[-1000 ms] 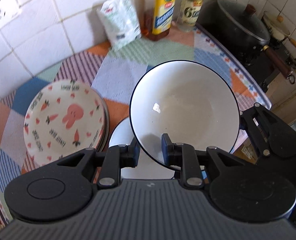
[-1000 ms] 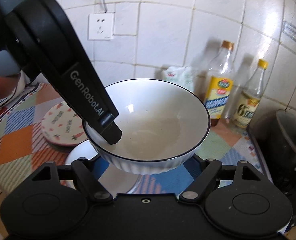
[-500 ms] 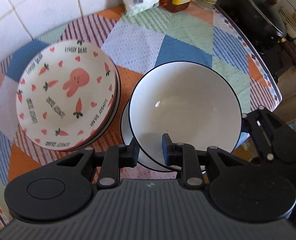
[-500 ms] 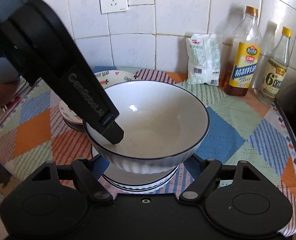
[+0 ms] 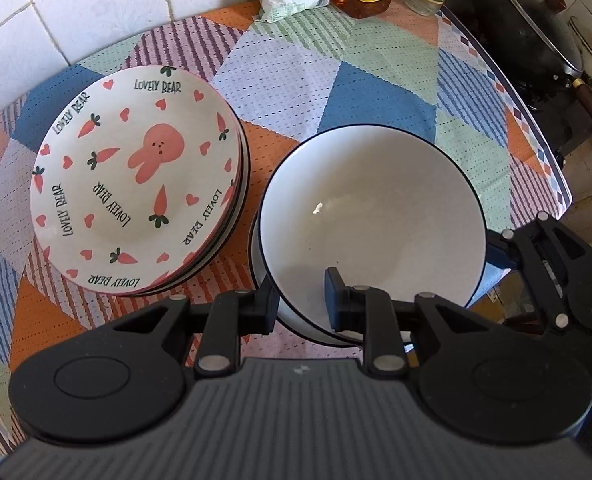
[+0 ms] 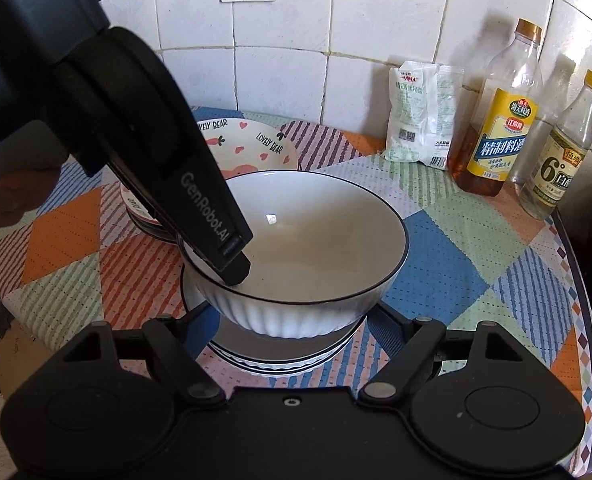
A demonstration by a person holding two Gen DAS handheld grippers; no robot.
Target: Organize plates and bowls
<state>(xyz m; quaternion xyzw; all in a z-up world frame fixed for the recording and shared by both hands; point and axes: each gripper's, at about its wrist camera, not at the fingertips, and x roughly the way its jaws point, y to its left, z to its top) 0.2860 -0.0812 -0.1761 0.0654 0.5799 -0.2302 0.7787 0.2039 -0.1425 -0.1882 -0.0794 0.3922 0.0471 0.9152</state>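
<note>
A white bowl with a dark rim (image 5: 372, 216) (image 6: 304, 256) hangs just above a second matching bowl (image 5: 296, 322) (image 6: 279, 356) on the patchwork cloth. My left gripper (image 5: 300, 300) is shut on the upper bowl's near rim, one finger inside and one outside; it also shows in the right wrist view (image 6: 231, 264). My right gripper (image 6: 291, 320) is open, its fingers spread to either side under the held bowl, their tips hidden. A stack of rabbit-and-carrot plates (image 5: 135, 184) (image 6: 251, 148) lies to the left.
A white packet (image 6: 420, 116), an oil bottle (image 6: 500, 120) and a vinegar bottle (image 6: 564, 148) stand by the tiled wall. A black wok with lid (image 5: 536, 32) sits at the right. The counter edge (image 5: 552, 168) runs along the right side.
My left gripper has carried the white bowl downward and closer to the lower bowl on the cloth. My right gripper has followed, staying open beneath it.
</note>
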